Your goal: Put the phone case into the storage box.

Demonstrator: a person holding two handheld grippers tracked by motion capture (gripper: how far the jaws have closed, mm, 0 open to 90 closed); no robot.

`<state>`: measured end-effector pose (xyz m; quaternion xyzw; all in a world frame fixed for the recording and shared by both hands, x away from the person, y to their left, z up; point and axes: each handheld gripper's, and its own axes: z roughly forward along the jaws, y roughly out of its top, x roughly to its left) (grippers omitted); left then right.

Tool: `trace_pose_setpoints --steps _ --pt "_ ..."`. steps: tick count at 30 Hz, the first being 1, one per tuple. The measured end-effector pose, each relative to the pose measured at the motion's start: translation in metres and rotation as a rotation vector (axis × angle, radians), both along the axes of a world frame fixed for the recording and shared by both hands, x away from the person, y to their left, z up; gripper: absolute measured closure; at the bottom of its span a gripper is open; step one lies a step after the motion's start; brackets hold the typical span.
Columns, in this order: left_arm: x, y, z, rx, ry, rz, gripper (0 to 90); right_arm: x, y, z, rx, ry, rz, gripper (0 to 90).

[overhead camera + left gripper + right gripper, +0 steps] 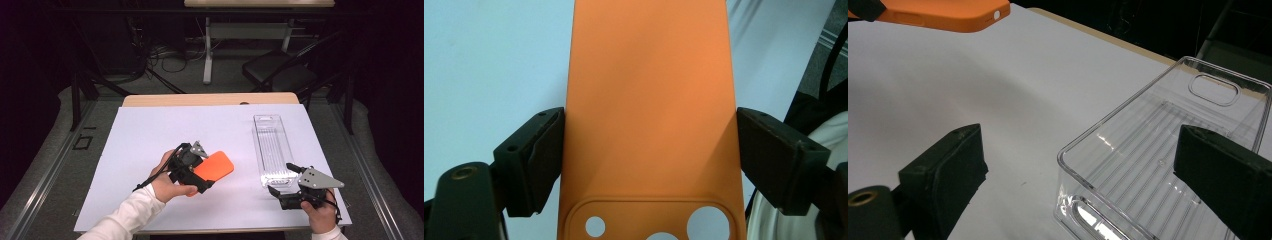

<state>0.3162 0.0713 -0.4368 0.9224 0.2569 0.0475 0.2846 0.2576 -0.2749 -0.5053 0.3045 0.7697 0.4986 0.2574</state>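
On the white-covered bench [150,130], the whole stretch from 9 to 12 o'clock lies open. At 2 o'clock the long clear plastic bin [272,147] blocks passage, with the right tool [281,178] at its near end. The orange rounded phone case [214,166] overhangs the centre.

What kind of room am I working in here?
Probably a lab or recording workspace: a white-covered table, loose cables on the floor behind it, and a folding chair beside another desk.
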Motion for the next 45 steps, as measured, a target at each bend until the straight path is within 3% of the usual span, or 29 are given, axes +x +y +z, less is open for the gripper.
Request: trace_pose_setpoints --steps 6,15,20,21,31,38,41,45 --pt "-0.004 -0.004 0.0 0.006 -0.001 -0.019 16.4 0.0 0.006 0.001 -0.033 0.007 0.033 4.4" --pt "-0.006 -0.006 -0.002 0.011 0.005 -0.031 16.3 0.0 0.011 0.003 -0.04 0.028 0.055 4.2" --pt "-0.006 -0.005 -0.001 0.006 0.003 -0.03 16.4 0.003 0.017 0.005 -0.091 0.041 0.065 4.2" --pt "-0.006 -0.005 -0.001 0.008 0.005 -0.031 16.3 0.004 0.02 0.007 -0.123 0.045 0.067 4.1" --pt "-0.006 -0.003 0.001 0.018 0.002 -0.024 16.3 0.013 0.032 0.014 -0.191 0.089 0.102 2.8" --pt "-0.005 -0.002 0.002 0.022 0.003 -0.02 16.4 0.017 0.041 0.024 -0.232 0.065 0.144 0.0" --pt "-0.003 0.0 0.002 0.023 0.003 -0.014 16.4 0.02 0.05 0.029 -0.303 0.034 0.149 0.0" --pt "-0.003 0.001 0.002 0.023 0.006 -0.007 16.4 0.022 0.06 0.031 -0.35 0.024 0.16 0.0"
